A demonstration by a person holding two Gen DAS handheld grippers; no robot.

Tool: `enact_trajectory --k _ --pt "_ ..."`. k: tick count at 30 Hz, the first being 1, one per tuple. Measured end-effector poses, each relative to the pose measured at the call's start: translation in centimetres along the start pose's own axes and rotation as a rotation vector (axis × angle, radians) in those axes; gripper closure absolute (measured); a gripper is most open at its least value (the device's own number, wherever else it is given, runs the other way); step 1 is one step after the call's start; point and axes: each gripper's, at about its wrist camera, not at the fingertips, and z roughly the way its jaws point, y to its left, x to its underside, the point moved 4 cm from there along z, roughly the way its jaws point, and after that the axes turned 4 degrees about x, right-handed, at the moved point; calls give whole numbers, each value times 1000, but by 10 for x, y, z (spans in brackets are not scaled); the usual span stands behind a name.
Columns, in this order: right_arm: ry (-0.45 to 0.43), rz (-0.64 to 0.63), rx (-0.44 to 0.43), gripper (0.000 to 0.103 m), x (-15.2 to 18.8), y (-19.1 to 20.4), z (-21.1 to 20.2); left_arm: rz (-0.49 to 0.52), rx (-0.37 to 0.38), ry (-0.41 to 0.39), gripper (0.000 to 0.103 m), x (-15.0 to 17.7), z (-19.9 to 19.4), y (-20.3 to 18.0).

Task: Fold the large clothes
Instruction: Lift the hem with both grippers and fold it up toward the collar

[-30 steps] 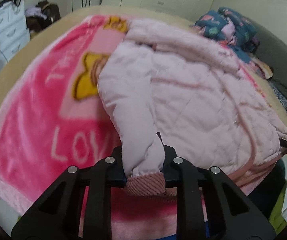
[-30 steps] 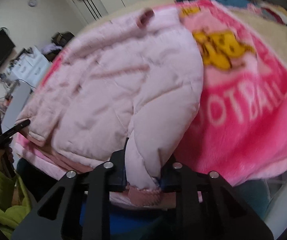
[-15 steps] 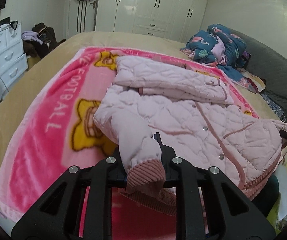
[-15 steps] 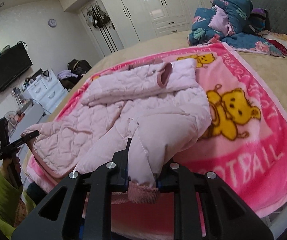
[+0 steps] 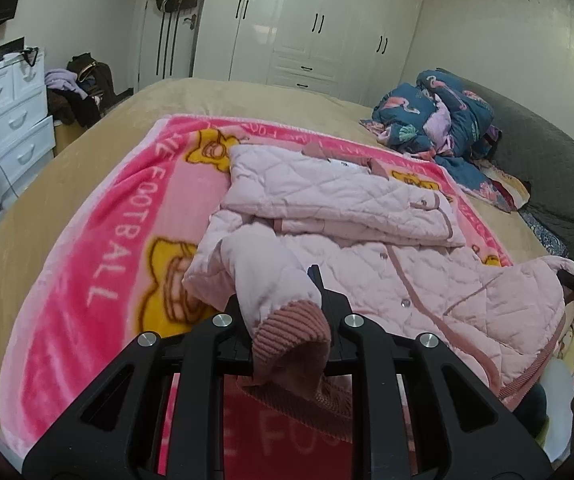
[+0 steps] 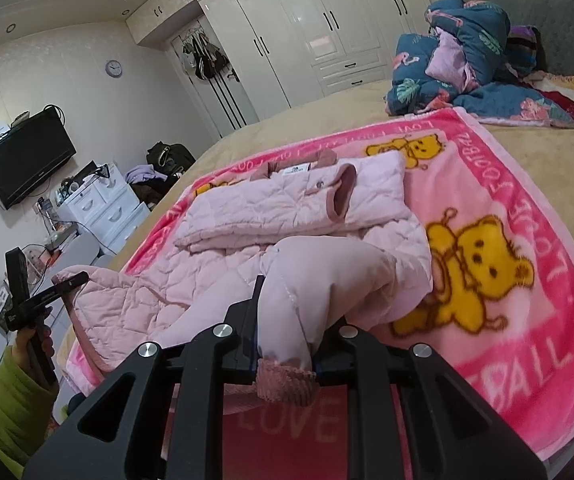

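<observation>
- While the pale pink quilted jacket (image 5: pixel 367 240) lies across the middle of the pink blanket (image 5: pixel 107 240) on the bed (image 5: pixel 67 168), each of its sleeves is gripped at the cuff end near the bed's near edge.
- Left gripper (image 5: pixel 285 320): clamped on the left sleeve (image 5: pixel 263 276), its ribbed dusty-pink cuff (image 5: pixel 291 336) bulging out between the black jaws.
- Right gripper (image 6: pixel 285 344): likewise clenched on the right sleeve (image 6: pixel 319 280); that ribbed cuff (image 6: pixel 285 380) hangs just below the jaws.
- From the right wrist view, the left gripper (image 6: pixel 55 292) also appears at the left edge, held by a hand (image 6: pixel 35 344) in a green sleeve (image 6: pixel 3 408), with the jacket's corner at its tips.
- Jacket's upper part is folded over itself towards the blanket's far edge; a small white label (image 6: pixel 295 171) sits at the collar, its print too small to read.
- Blanket writing, white on pink: "FOOTBALL" (image 5: pixel 117 248) along its left border, "LOVE" (image 6: pixel 287 420) at the near edge, "FOOTBALL" again near the right corner in the right wrist view; yellow bears (image 6: pixel 475 272) are printed beside it.
- Navy floral quilt (image 5: pixel 435 120) is heaped at the bed's far right corner, well apart from the jacket.
- White wardrobe (image 5: pixel 319 24) stands beyond the bed's far edge.
</observation>
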Motion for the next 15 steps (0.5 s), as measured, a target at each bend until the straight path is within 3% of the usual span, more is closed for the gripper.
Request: enact_trajectory --k 15 --pt "-53 3 17 86 -41 -6 12 22 0 -33 91 -48 16 -5"
